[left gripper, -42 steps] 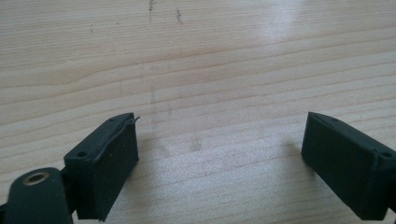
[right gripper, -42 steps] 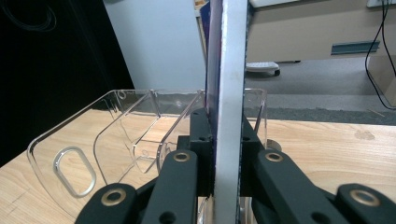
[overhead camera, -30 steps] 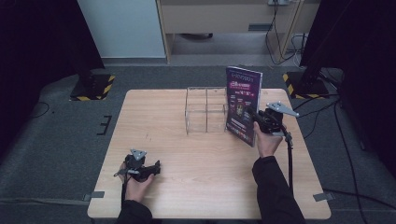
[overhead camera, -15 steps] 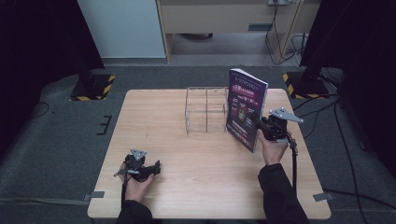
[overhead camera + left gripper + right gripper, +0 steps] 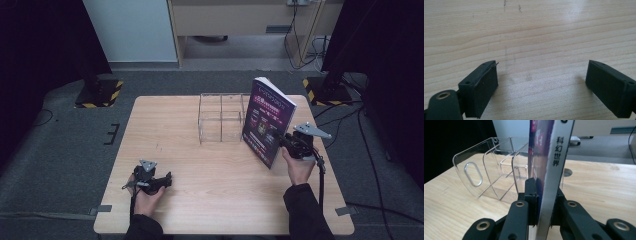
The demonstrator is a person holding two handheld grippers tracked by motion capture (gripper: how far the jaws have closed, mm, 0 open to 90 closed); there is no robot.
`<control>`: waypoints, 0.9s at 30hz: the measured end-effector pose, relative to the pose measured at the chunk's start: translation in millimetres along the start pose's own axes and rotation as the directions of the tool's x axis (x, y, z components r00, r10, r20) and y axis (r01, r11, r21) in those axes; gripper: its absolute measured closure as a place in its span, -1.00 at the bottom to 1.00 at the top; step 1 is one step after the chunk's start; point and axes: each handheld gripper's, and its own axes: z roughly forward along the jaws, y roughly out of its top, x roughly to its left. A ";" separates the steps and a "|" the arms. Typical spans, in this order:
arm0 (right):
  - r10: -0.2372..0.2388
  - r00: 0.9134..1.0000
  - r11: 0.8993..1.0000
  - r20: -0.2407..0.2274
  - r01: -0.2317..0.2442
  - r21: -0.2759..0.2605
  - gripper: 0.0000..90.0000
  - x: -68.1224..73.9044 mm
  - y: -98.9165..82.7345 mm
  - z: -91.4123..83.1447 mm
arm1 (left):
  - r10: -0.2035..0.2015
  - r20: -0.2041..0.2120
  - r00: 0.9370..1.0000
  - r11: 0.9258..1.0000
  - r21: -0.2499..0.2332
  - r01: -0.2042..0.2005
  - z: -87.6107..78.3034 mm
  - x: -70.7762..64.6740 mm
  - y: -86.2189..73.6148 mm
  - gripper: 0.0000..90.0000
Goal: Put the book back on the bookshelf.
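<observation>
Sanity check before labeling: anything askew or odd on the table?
Nothing damaged or spilled. The magazine stands tilted beside the clear acrylic rack, clamped at its spine by the right tongs.

Black gripper [image 5: 296,145] bodies (grey three-cornered plates), trailing cables, dark sleeves

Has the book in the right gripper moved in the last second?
Yes. The book, clamped in the right gripper, has shifted slightly right and toward the person, away from the clear rack.

My bench [image 5: 220,180] is pale wood, smooth with a soft sheen; the rack [image 5: 489,167] is clear glossy plastic; the magazine [image 5: 267,120] has a glossy paper cover; my claw's pads [image 5: 482,87] look matt black rubber
</observation>
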 end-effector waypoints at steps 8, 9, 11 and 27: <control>0.002 1.000 1.000 -0.002 -0.002 0.004 0.81 3.8 -14.1 -7.8 | -0.002 -0.001 1.000 1.000 -0.001 0.002 0.1 -0.2 0.0 -0.78; 0.001 1.000 1.000 0.000 -0.001 0.005 0.81 4.4 -15.7 -8.8 | -0.002 -0.001 1.000 1.000 -0.001 0.002 0.1 -0.2 0.0 -0.78; -0.001 1.000 1.000 -0.001 0.001 0.005 0.81 5.0 -18.7 -10.6 | -0.002 -0.001 1.000 1.000 -0.001 0.002 0.1 -0.2 0.0 -0.78; -0.014 1.000 0.999 -0.010 0.014 -0.043 0.68 6.3 -12.4 -22.9 | -0.002 -0.002 1.000 1.000 -0.001 0.002 0.2 -0.3 0.0 -0.79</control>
